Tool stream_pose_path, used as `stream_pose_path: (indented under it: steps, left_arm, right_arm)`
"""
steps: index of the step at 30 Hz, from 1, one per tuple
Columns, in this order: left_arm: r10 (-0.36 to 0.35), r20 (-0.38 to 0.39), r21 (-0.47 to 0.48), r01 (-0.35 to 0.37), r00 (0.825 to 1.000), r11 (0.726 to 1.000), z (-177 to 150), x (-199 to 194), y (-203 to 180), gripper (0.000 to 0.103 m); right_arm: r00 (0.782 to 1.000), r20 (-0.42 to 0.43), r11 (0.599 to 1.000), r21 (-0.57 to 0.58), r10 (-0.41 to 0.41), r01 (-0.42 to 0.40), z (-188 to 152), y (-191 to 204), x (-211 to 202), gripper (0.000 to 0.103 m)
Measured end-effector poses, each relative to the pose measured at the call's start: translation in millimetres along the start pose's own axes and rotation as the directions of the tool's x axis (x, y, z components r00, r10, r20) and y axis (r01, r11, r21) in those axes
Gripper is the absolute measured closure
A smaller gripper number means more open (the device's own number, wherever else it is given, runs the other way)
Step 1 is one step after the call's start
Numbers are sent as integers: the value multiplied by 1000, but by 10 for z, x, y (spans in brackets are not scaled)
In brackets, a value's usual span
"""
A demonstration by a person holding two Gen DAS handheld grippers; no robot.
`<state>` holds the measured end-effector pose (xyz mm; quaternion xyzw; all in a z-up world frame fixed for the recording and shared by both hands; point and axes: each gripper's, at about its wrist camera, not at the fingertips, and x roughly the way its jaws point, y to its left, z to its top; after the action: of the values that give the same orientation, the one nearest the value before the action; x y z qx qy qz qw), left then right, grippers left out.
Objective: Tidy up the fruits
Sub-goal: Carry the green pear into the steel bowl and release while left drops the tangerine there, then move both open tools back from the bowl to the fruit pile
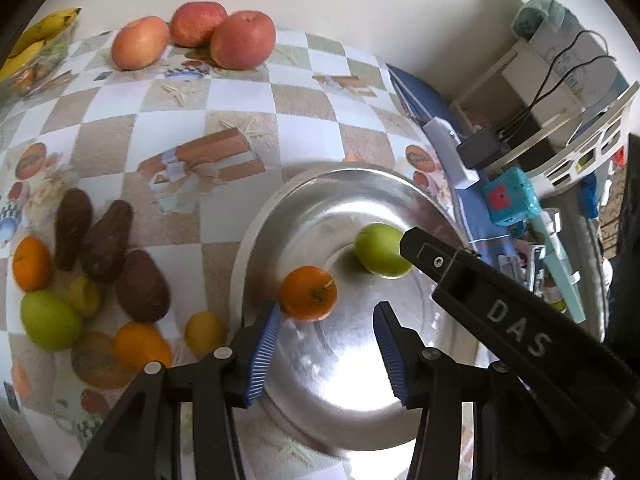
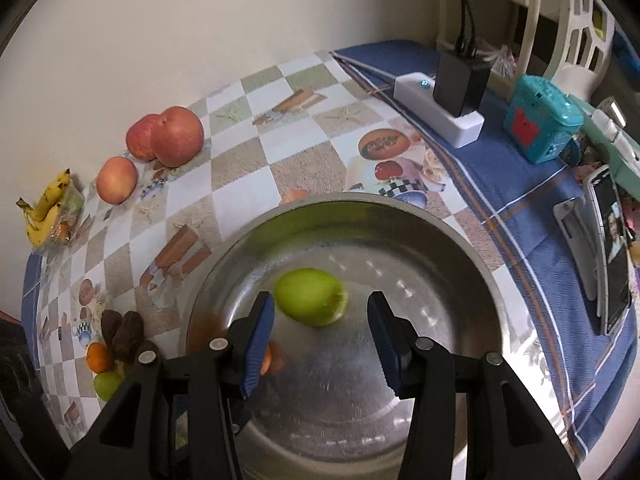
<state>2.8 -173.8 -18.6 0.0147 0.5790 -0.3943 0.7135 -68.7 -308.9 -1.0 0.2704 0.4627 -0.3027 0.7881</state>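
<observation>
A steel bowl (image 1: 256, 240) holds an orange (image 1: 308, 293) and a green apple (image 1: 380, 249). My left gripper (image 1: 326, 316) is open above the bowl, the orange just beyond its left finger. My right gripper (image 2: 320, 308) is open over the bowl (image 2: 460, 232), with the green apple (image 2: 310, 296) lying blurred between its fingertips and not touching them. The orange (image 2: 274, 360) peeks out behind the right gripper's left finger. The right gripper's body (image 1: 500, 304) crosses the left wrist view and covers part of the apple.
On the checkered tablecloth (image 1: 240, 96), three red apples (image 1: 240, 40) and bananas (image 1: 36, 40) lie at the back. A pile of brown fruits (image 1: 104, 248), oranges, a green apple (image 1: 48, 320) and small yellow fruits lies left of the bowl. A power strip (image 2: 436, 108), teal box (image 2: 540, 120) and phone (image 2: 608, 248) lie to the right.
</observation>
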Motion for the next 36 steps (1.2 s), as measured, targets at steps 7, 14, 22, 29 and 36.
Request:
stream_pose_path:
  steps: [7,14,22,29,36]
  left_arm:
    - [109,36,-54,-107,993,993,-118,-271,194,51]
    - [319,102,-198,-295,942,935,-54,-551,785,51]
    - [385,118,-325,-331,915,886,-70,-788,1246,51]
    - [411,84,-361,-357,908,862,-76,-774,1350,48]
    - [473,71,-378,-415,878,827,-109,-766,1425,1]
  right_arm:
    - [999,35,1000,-14,12,-12,-74,143,-147,53]
    - [999,35,998,-56,22,-20,-145,394,-221,53]
    - [1000,0,999,-33,14,-14,-254,565,-187,53]
    - [999,49,993,-117,-2,8,-343,681,-281,53]
    - [999,43,986,-161,-33,39,-383,691,-199,12]
